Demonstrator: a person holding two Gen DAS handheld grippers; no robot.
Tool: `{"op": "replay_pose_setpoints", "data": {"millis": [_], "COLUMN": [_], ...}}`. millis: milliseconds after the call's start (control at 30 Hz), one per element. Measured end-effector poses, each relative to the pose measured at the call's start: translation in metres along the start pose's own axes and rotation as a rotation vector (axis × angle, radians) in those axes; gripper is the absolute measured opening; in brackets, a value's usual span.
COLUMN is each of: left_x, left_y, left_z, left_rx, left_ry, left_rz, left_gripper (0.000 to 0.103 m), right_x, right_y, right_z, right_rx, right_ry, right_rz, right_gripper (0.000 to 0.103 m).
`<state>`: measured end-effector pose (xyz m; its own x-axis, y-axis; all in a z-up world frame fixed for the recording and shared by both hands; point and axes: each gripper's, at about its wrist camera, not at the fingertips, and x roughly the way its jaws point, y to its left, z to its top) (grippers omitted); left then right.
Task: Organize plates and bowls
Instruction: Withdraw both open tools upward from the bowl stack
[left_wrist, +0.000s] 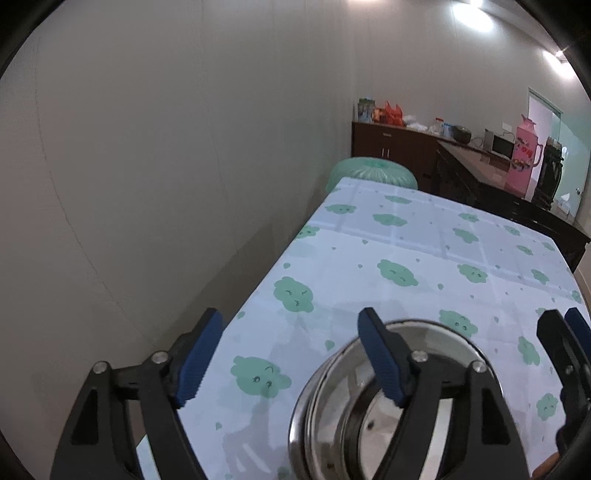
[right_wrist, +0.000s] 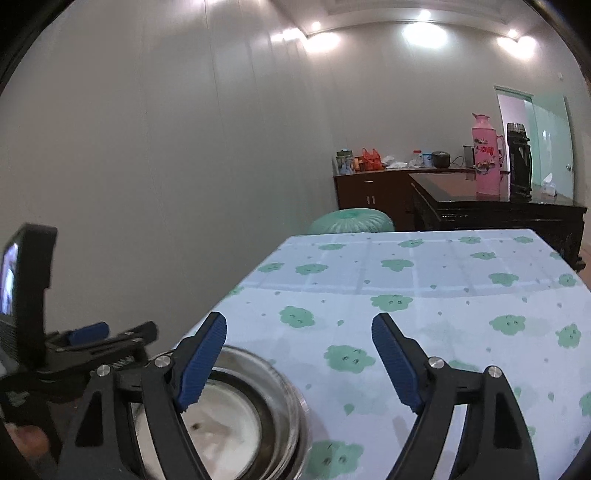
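My bench wears a pale blue-white checked cloth (right_wrist: 424, 295) printed with green cloud faces. The stacked bowls (left_wrist: 332, 406) at lower centre are shiny silver steel. My left tool (left_wrist: 291, 363) and right tool (right_wrist: 299, 363) are black with blue ribbed pads. Upper right, a pink flask (right_wrist: 485, 158) stands on a dark brown cabinet (right_wrist: 373, 188).

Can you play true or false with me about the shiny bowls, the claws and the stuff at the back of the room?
1. The steel bowls sit nested on the cloud-print tablecloth. True.
2. The left claw is squeezing a bowl. False: it is open and holds nothing.
3. The right claw is open. True.
4. The thermos is blue. False: it is pink.
5. A green stool stands past the table's far end. True.
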<state>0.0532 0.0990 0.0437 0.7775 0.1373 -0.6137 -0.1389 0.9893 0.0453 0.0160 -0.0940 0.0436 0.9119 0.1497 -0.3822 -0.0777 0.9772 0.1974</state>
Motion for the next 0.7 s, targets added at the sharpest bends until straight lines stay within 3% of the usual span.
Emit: {"op": "replay_pose_setpoints", "data": {"millis": [133, 300, 600, 700], "left_x": [-0.024, -0.050, -0.070, -0.071], "left_y": [0.003, 0.008, 0.010, 0.013], "left_z": [-0.010, -0.022, -0.033, -0.035], "left_rx": [0.004, -0.002, 0.014, 0.009], "left_ry": [-0.068, -0.143, -0.161, -0.150], "left_rz": [0.045, 0.095, 0.097, 0.055], "left_gripper": [0.100, 0.103, 0.103, 0.103], "right_x": [-0.023, -0.050, -0.083, -0.084], "right_y": [0.004, 0.012, 0.021, 0.023], "right_z": [-0.005, -0.017, -0.023, -0.024], "right_rx": [0.012, -0.008, -0.015, -0.021], "right_ry": [-0.026, -0.063, -0.126, -0.126], "right_rz": [0.018, 0.016, 0.014, 0.018], "right_gripper": [0.083, 0.083, 0.084, 0.084]}}
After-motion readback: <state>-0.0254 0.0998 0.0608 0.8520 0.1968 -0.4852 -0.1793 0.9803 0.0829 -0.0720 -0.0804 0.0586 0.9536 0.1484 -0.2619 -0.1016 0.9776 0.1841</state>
